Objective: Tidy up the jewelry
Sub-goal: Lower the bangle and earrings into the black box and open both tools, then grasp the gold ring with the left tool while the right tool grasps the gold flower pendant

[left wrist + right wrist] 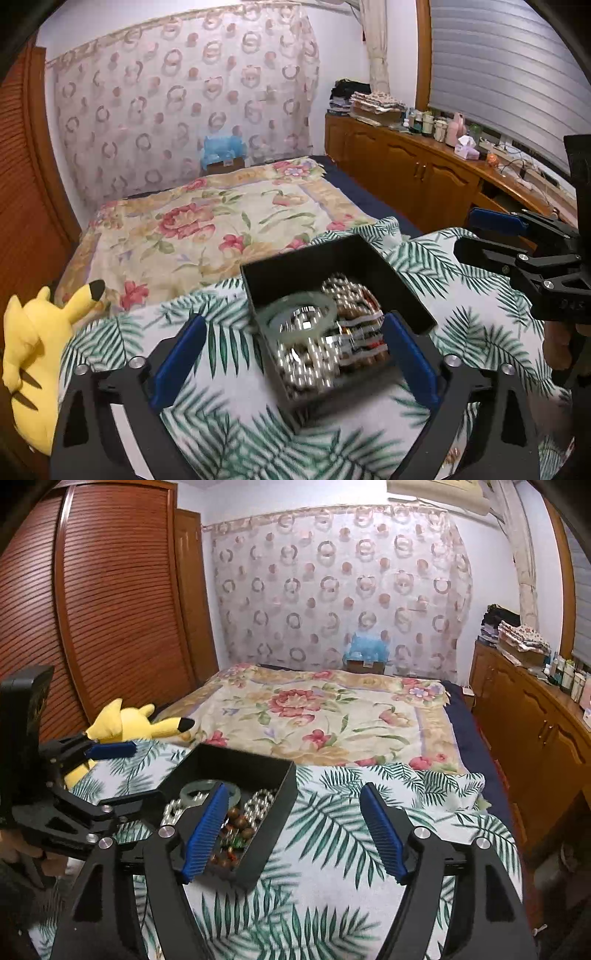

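Observation:
A black open box (373,266) (266,775) sits on the palm-leaf cloth on the bed. Inside lie a pale green bangle (299,306) (192,788), silver bead strands (314,362) (258,805) and brown bead bracelets (365,336) (232,834). My left gripper (295,354) is open, its blue fingers on either side of the box's near end, holding nothing. My right gripper (295,827) is open and empty, its left finger over the box, its right finger over the cloth. Each gripper shows at the edge of the other's view.
A yellow Pikachu plush (33,347) (125,720) lies at the bed's left edge. A floral blanket (207,221) covers the far bed. A wooden cabinet (417,173) with bottles runs along the right. A louvred wardrobe (110,609) stands left.

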Tool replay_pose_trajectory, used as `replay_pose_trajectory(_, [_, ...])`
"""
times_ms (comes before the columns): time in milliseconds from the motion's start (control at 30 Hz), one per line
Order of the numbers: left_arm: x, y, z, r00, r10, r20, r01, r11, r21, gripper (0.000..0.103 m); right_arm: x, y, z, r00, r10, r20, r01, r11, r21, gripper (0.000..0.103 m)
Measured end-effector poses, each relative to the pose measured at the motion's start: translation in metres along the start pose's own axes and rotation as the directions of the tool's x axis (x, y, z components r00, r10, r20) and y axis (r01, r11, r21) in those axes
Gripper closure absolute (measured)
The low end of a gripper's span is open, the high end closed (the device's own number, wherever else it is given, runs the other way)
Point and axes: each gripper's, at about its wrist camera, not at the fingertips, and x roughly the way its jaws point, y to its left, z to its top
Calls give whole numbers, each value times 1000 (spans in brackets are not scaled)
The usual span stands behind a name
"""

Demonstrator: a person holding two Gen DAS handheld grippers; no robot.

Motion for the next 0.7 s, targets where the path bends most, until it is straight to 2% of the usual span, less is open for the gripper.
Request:
replay_pose_trajectory(200, [-15,-9,-29,999,-36,-27,36,999,-2,9,-21,15,-43,997,32,-67,-33,999,-4,27])
replay_pose_trajectory(400, [-18,-20,-57,995,-66,-70,67,998,7,9,-25,41,-84,985,67,-156,-74,997,-37,28])
replay_pose_trajectory(700, [-20,-25,-80,988,-92,-122,93,996,5,10,-25,72,-117,957,129,-261,-152,986,-73,49])
